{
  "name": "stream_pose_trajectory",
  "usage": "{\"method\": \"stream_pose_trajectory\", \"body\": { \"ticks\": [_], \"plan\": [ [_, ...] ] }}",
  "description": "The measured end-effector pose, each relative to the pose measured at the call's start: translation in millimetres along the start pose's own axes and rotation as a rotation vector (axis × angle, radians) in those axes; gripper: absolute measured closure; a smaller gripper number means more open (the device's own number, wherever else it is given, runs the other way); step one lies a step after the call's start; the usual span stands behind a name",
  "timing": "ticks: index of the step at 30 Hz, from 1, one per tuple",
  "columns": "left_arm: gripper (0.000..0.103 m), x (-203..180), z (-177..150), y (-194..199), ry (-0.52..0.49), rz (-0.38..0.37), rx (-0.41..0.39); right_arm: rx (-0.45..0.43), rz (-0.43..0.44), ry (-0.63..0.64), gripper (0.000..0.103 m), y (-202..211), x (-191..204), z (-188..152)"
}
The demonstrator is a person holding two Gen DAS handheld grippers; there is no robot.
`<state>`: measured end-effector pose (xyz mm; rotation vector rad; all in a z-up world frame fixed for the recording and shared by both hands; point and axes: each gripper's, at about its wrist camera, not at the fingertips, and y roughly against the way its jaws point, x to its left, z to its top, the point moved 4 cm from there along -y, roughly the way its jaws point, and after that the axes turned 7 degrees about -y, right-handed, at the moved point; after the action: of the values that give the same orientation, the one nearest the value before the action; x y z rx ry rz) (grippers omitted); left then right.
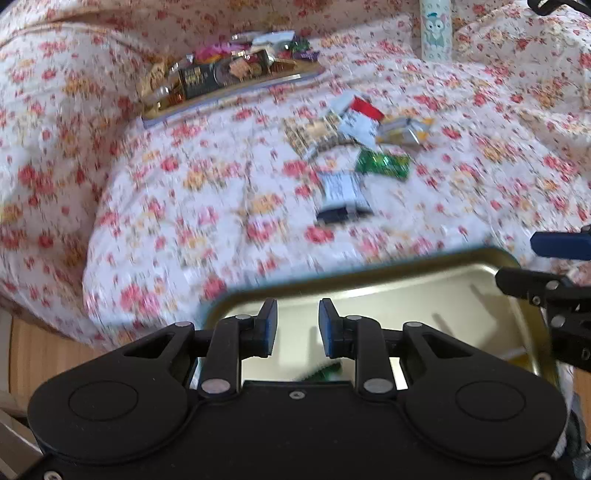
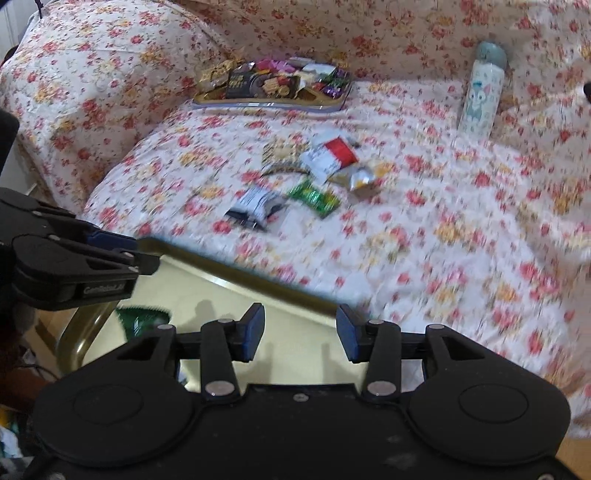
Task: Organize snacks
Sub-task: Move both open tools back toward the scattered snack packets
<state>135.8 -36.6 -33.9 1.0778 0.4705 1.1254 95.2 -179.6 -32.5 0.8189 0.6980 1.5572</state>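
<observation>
Several loose snack packets lie mid-bed: a green one (image 1: 383, 163) (image 2: 314, 197), a silver-and-black one (image 1: 341, 194) (image 2: 256, 204), a red-and-white one (image 1: 360, 116) (image 2: 330, 155) and a yellow one (image 1: 404, 131) (image 2: 364, 177). A gold metal tray (image 1: 369, 267) (image 2: 236, 275) sits at the near bed edge with a green packet (image 2: 142, 319) in it. My left gripper (image 1: 297, 325) is open over the tray. My right gripper (image 2: 300, 330) is open over the tray too. Both are empty.
A second tray (image 1: 221, 98) (image 2: 269, 99) piled with snacks sits at the back of the flowered bed. A pale blue cartoon bottle (image 1: 436, 29) (image 2: 480, 88) stands at the back right. Wooden floor (image 1: 37, 354) shows below the bed edge.
</observation>
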Motion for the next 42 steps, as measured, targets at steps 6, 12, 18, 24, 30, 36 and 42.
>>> {"method": "stream_pose_trajectory", "body": {
  "ticks": [6, 12, 18, 24, 30, 36, 42],
  "plan": [
    [0.068, 12, 25, -8, -0.005, -0.001, -0.041, -0.033, -0.021, -0.008, 0.055, -18, -12, 28],
    [0.068, 24, 50, -20, 0.010, -0.009, -0.103, -0.044, -0.034, -0.040, 0.055, -45, -26, 51],
    [0.068, 34, 72, -43, 0.034, -0.039, -0.165, -0.094, -0.053, -0.058, 0.054, -70, -37, 69],
    [0.068, 38, 84, -66, 0.040, -0.091, -0.217, -0.173, -0.065, -0.071, 0.053, -88, -46, 81],
    [0.068, 31, 88, -85, -0.003, -0.133, -0.241, -0.180, -0.051, -0.117, 0.053, -112, -57, 87],
    [0.068, 24, 91, -100, -0.049, -0.153, -0.246, -0.167, -0.047, -0.133, 0.053, -133, -60, 88],
    [0.068, 21, 98, -113, -0.056, -0.200, -0.249, -0.180, -0.056, -0.126, 0.053, -149, -62, 92]
  ]
}}
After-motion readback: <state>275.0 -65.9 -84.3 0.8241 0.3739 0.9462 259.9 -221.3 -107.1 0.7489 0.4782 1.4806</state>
